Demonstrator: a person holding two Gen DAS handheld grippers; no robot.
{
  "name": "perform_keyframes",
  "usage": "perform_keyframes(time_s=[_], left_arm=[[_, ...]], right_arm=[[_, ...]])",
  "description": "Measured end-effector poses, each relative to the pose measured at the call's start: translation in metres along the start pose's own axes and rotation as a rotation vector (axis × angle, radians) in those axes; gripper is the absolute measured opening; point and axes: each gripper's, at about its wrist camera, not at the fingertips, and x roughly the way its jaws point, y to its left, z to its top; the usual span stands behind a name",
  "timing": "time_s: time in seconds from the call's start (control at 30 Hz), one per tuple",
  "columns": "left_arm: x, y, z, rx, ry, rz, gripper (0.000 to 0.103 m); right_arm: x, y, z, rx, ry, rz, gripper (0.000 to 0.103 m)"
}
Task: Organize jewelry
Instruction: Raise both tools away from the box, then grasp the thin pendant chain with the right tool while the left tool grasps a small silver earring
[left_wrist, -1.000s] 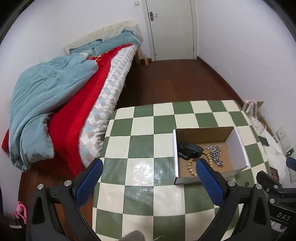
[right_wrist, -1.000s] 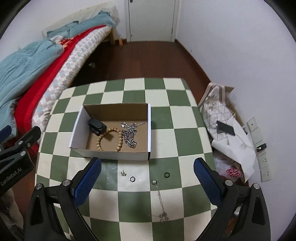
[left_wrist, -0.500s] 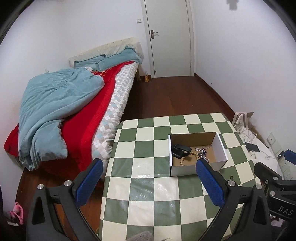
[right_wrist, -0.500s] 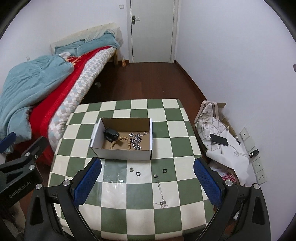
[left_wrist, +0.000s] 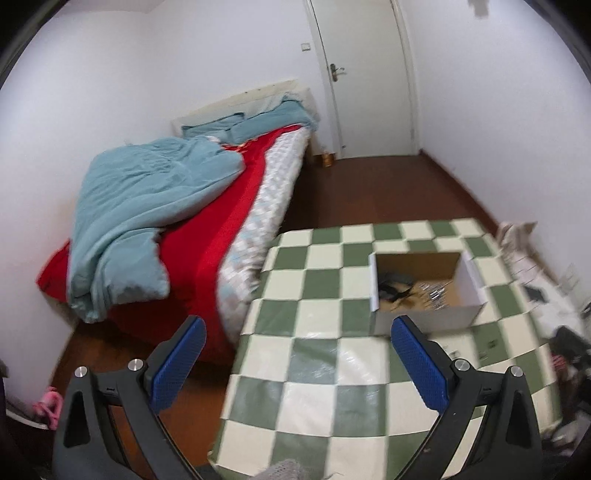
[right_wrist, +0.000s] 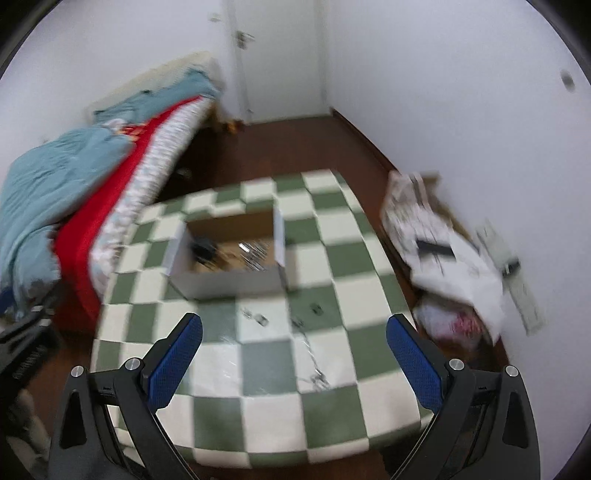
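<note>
The left gripper (left_wrist: 297, 354) and the right gripper (right_wrist: 294, 352) both hang above the table (right_wrist: 343, 417) with jaws spread wide, holding and touching nothing. One bed (left_wrist: 155, 221) stands close at 9 o'clock of the table; bare floor lies toward 12. One open box (right_wrist: 229, 280) sits on the table with blurred jewelry inside. At 6 o'clock of the box lie one chain (right_wrist: 314, 369) and about three small pieces (right_wrist: 260, 318), too blurred to count surely
</note>
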Motion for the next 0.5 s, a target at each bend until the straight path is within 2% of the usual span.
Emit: perform_keyframes(time_s=[0.03, 0.1, 0.13, 0.3, 0.43, 0.5], left_arm=[[0.005, -0.003, -0.006, 0.011, 0.009, 0.021, 0.102], [0.019, -0.010, -0.017, 0.035, 0.034, 0.049, 0.102], [0.027, -0.014, -0.023, 0.047, 0.056, 0.058, 0.102], [0.055, -0.028, -0.045, 0.087, 0.140, 0.079, 0.102], [0.069, -0.038, -0.054, 0.110, 0.173, 0.086, 0.102], [0.075, -0.043, -0.057, 0.118, 0.194, 0.084, 0.102]], right_arm=[[0.016, -0.012, -0.009, 0.027, 0.038, -0.003, 0.097], [0.039, -0.027, -0.024, 0.064, 0.088, -0.002, 0.072], [0.054, -0.034, -0.033, 0.074, 0.123, -0.009, 0.069], [0.111, -0.053, -0.079, 0.123, 0.215, 0.016, 0.067], [0.139, -0.049, -0.097, 0.116, 0.221, 0.012, 0.068], [0.143, -0.038, -0.099, 0.042, 0.178, -0.028, 0.066]])
